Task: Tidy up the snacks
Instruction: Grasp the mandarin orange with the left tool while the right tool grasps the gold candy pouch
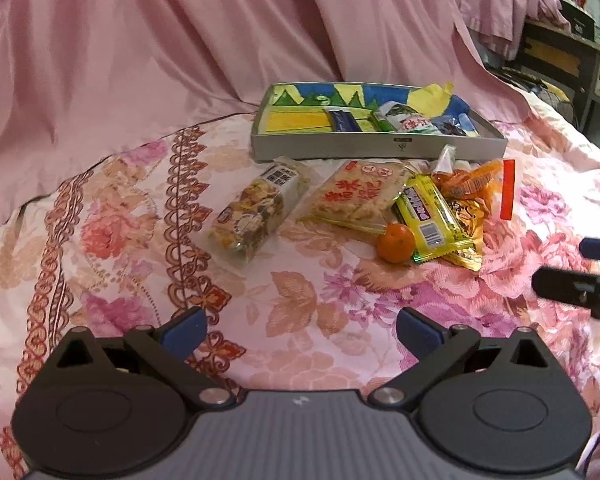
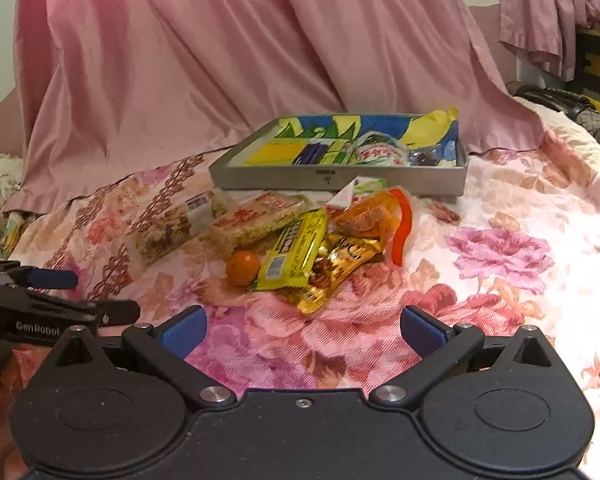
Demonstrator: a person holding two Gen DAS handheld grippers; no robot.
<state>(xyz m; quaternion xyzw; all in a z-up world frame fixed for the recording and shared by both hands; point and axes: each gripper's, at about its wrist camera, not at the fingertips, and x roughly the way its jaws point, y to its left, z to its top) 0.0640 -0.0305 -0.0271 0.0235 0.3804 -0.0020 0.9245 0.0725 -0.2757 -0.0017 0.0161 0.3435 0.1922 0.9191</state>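
A grey tray [image 1: 340,147] [image 2: 284,181] with a colourful lining lies at the back of the bed and holds a few small packets. In front of it lie loose snacks: a clear nut bar pack [image 1: 256,208] [image 2: 172,228], a rice cake pack [image 1: 356,194] [image 2: 256,220], a yellow bar [image 1: 428,216] [image 2: 294,252], a small orange [image 1: 395,242] [image 2: 243,267], a gold wrapper [image 1: 470,232] [image 2: 340,264] and an orange candy bag [image 1: 476,182] [image 2: 376,212]. My left gripper [image 1: 302,334] and right gripper [image 2: 304,332] both hover open and hold nothing, short of the pile.
Everything rests on a floral bedspread [image 1: 320,300] [image 2: 500,256]. A pink satin drape [image 1: 180,40] [image 2: 220,60] rises behind the tray. Dark shelving [image 1: 572,56] stands at the far right. The other gripper's tip shows at each view's edge.
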